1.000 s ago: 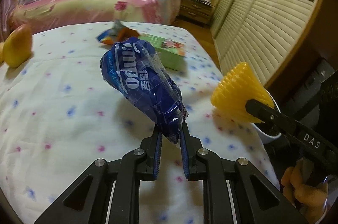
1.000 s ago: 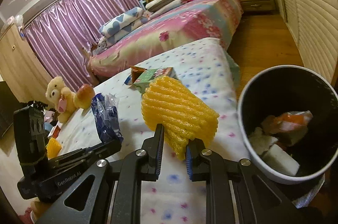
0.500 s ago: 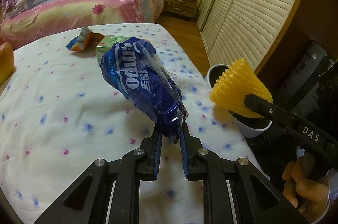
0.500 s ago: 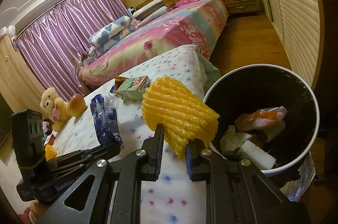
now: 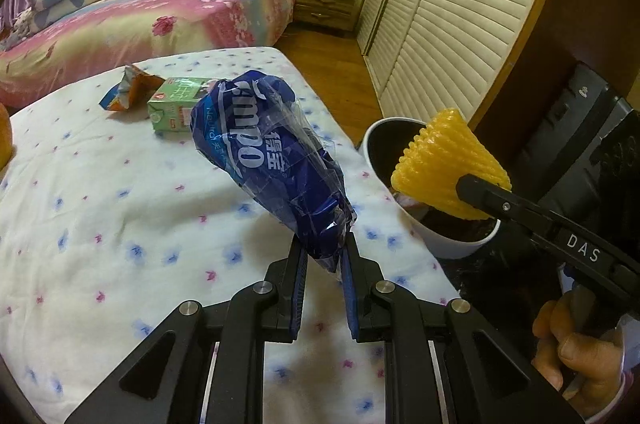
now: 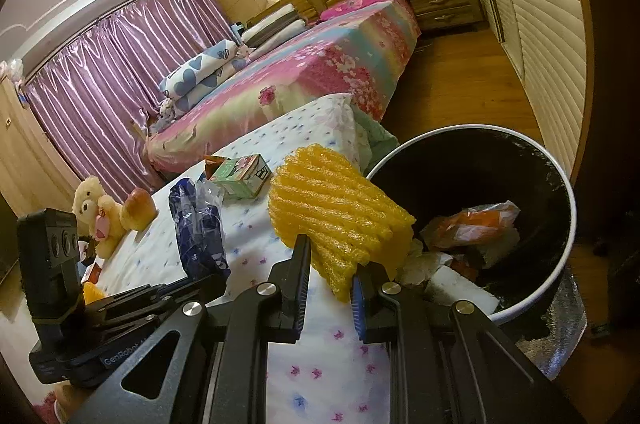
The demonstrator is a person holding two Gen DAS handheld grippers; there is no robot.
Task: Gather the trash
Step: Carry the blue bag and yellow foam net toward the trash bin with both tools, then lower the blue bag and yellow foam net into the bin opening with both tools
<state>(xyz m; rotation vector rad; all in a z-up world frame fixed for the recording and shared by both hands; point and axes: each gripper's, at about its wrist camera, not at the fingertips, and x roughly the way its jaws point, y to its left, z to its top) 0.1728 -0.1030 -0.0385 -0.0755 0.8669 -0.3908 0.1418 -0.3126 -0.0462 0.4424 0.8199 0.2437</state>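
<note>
Right wrist view: right gripper [image 6: 330,268], clamped on yellow foam net [image 6: 340,220], has swung over bin [image 6: 560,264] rim; drop imminent. Left gripper [image 5: 323,256] pinches blue wrapper [image 5: 268,159] above bed [image 5: 100,216] edge, next.

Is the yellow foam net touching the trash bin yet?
Cannot tell. In the right wrist view the yellow foam net, pinched in the right claw, overlaps the trash bin rim; neither view plainly shows contact or a gap.
</note>
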